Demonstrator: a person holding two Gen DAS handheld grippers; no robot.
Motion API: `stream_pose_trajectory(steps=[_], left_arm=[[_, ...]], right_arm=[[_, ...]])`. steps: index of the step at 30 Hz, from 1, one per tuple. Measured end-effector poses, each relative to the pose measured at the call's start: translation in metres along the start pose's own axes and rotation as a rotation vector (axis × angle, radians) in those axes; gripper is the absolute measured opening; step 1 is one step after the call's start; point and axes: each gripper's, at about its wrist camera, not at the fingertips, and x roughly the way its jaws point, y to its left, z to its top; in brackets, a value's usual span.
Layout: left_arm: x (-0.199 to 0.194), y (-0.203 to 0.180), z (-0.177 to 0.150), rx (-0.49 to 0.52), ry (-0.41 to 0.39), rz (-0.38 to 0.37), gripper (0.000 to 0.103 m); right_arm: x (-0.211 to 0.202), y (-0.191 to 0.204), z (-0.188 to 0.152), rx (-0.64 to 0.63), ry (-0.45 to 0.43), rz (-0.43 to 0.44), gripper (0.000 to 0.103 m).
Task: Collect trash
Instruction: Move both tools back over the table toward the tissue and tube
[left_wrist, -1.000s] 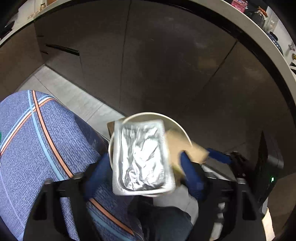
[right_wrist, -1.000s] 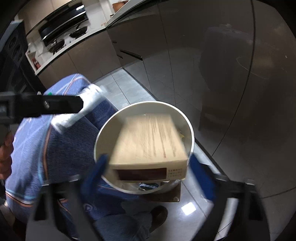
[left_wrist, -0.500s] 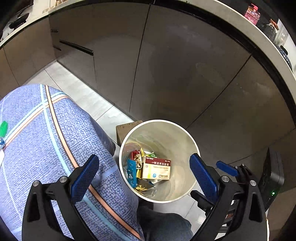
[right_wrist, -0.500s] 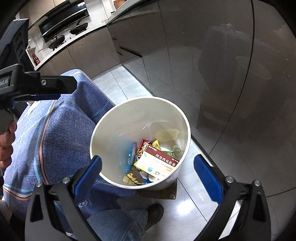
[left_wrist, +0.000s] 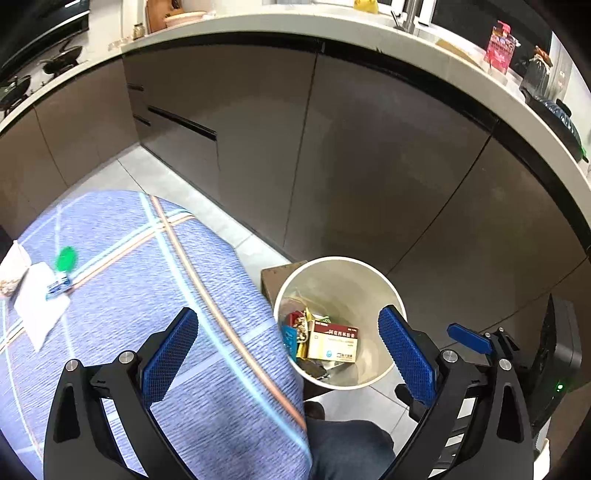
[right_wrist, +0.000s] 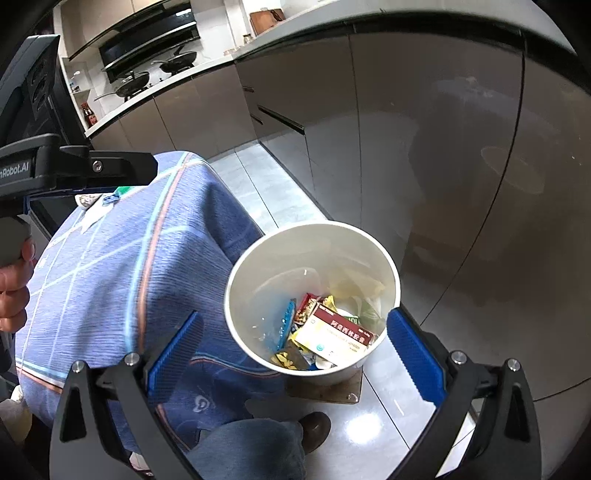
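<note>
A white round bin (left_wrist: 373, 291) stands on the floor beside the blue checked tablecloth (left_wrist: 147, 280); it also shows in the right wrist view (right_wrist: 266, 273). Inside lie a red-and-white medicine box (left_wrist: 334, 341), also in the right wrist view (right_wrist: 334, 334), and several wrappers (right_wrist: 291, 358). My left gripper (left_wrist: 288, 350) is open and empty, above the bin's left rim and the cloth edge. My right gripper (right_wrist: 293, 350) is open and empty over the bin. White paper (left_wrist: 37, 306) and a green item (left_wrist: 65, 258) lie on the cloth at far left.
Dark brown cabinet fronts (left_wrist: 369, 166) run behind the bin under a pale counter (left_wrist: 332, 26). A brown board (right_wrist: 325, 387) lies under the bin. A shoe (right_wrist: 314, 424) and jeans leg are below. The left gripper body (right_wrist: 74, 166) shows upper left in the right wrist view.
A second ago the left gripper held a silver foil pack and the right a tan box over the bin. Both dropped in; both grippers have since risen and pulled back, jaws open.
</note>
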Motion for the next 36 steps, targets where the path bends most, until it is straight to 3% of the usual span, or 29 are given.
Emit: stream_pose_trajectory(steps=[14,23,27,31,36], left_arm=[[-0.097,0.048,-0.031,-0.104,-0.102,0.057,0.095],[-0.137,0.111,-0.067,-0.213,-0.139,0.162,0.095],[-0.148,0.147,-0.090,-0.286,-0.144,0.189,0.095],[-0.156,0.178,-0.111,-0.348,-0.150,0.221,0.095],[-0.163,0.211,-0.129,-0.407,-0.157,0.209,0.094]], right_arm=[[-0.049,0.077,0.021,-0.131,-0.066,0.020,0.100],[-0.065,0.115,0.038,-0.082,-0.129,0.138,0.100],[-0.059,0.144,0.045,-0.115,-0.109,0.194,0.100],[-0.047,0.187,0.048,-0.232,-0.073,0.200,0.100],[-0.023,0.225,0.063,-0.319,-0.028,0.219,0.100]])
